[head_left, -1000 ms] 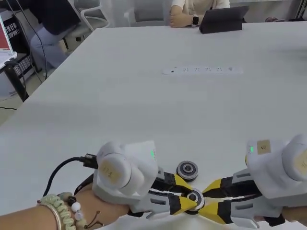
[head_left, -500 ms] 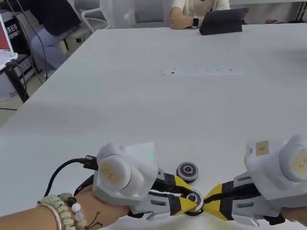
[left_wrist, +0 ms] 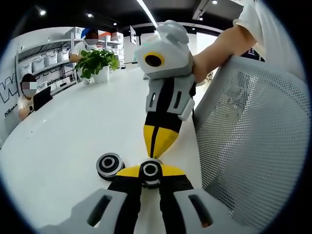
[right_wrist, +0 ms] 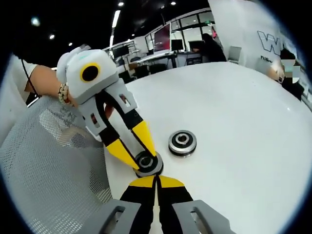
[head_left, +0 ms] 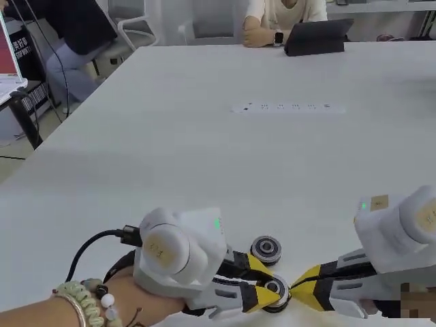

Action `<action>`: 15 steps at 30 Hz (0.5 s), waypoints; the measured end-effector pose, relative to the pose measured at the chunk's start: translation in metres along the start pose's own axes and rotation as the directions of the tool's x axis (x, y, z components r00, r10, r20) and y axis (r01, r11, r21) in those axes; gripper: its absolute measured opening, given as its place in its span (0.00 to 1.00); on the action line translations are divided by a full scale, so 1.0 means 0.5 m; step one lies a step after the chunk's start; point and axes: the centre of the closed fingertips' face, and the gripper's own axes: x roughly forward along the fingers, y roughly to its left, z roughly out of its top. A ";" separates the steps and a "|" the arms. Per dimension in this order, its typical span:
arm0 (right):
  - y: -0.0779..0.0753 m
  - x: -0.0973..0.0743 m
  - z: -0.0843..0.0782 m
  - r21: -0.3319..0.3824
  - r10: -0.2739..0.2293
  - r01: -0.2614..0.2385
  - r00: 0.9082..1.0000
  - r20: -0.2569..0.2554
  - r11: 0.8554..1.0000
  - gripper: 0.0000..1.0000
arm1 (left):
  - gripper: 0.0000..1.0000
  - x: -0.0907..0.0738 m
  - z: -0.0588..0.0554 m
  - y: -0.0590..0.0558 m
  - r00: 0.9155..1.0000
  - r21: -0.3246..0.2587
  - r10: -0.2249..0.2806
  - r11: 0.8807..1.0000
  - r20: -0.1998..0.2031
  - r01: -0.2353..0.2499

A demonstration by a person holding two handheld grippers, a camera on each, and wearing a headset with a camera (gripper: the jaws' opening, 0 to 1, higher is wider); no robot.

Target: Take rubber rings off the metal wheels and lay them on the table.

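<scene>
You're working at a large white table [head_left: 204, 150] that spans most of the head view. A flat white power strip [head_left: 289, 107] lies on it above centre. A dark propped-up tablet [head_left: 319, 35] stands at its far edge, top right, with a seated person [head_left: 283, 12] behind it. A white-framed office chair [head_left: 133, 26] sits at upper left. In your left gripper view, a grey mesh chair back [left_wrist: 248, 126] takes up the right side. A leafy green plant in a white pot [left_wrist: 97, 63] stands upper left, near white wall shelves of storage boxes [left_wrist: 41, 58]. A bright ceiling strip light [left_wrist: 145, 7] crosses the dark ceiling at the top.
</scene>
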 end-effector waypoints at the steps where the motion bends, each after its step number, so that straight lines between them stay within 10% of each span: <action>1: -0.001 0.000 0.000 0.039 0.002 -0.003 1.000 0.010 0.999 0.00 | 0.08 0.000 0.000 0.000 1.000 -0.003 0.000 1.000 -0.001 0.000; 4: -0.007 -0.005 0.010 0.211 0.012 -0.025 0.998 0.063 0.977 0.00 | 0.08 -0.002 -0.002 0.001 1.000 -0.004 -0.002 1.000 -0.006 0.002; 15: -0.001 -0.006 0.013 0.364 0.026 -0.069 0.992 0.124 0.929 0.00 | 0.07 -0.003 -0.003 0.001 1.000 0.002 0.001 1.000 -0.009 -0.001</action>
